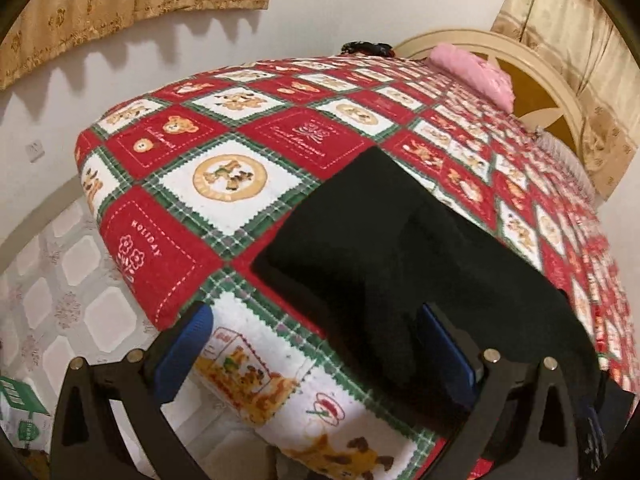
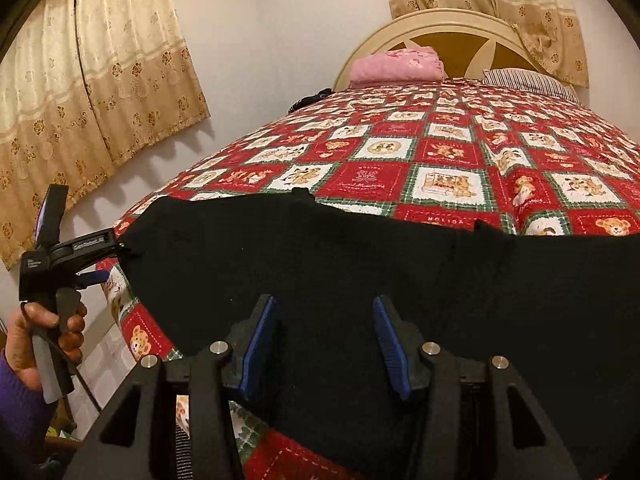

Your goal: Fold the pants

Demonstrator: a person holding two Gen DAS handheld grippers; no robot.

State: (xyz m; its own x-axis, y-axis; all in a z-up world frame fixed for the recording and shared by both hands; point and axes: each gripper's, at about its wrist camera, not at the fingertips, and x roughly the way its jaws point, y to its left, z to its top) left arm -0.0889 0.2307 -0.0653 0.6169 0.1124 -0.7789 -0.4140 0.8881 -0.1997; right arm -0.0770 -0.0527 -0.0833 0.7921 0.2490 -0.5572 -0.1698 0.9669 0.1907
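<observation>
Black pants (image 2: 360, 264) spread flat across near edge of bed's red teddy-bear quilt (image 2: 440, 152), one end at corner. Both grippers angled down. Left gripper (image 1: 316, 352) wide open over that corner, right pad at cloth edge, grip unclear; person's hand (image 2: 48, 332) on its handle. Right gripper (image 2: 324, 344) half spread above cloth, nothing pinched.

Matt black cloth pants (image 2: 360, 264) on a fuzzy printed blanket (image 2: 440, 152).

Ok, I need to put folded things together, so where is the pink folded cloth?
The pink cloth lies at the far end of the bed, against the headboard, left of the striped pillow.
</observation>
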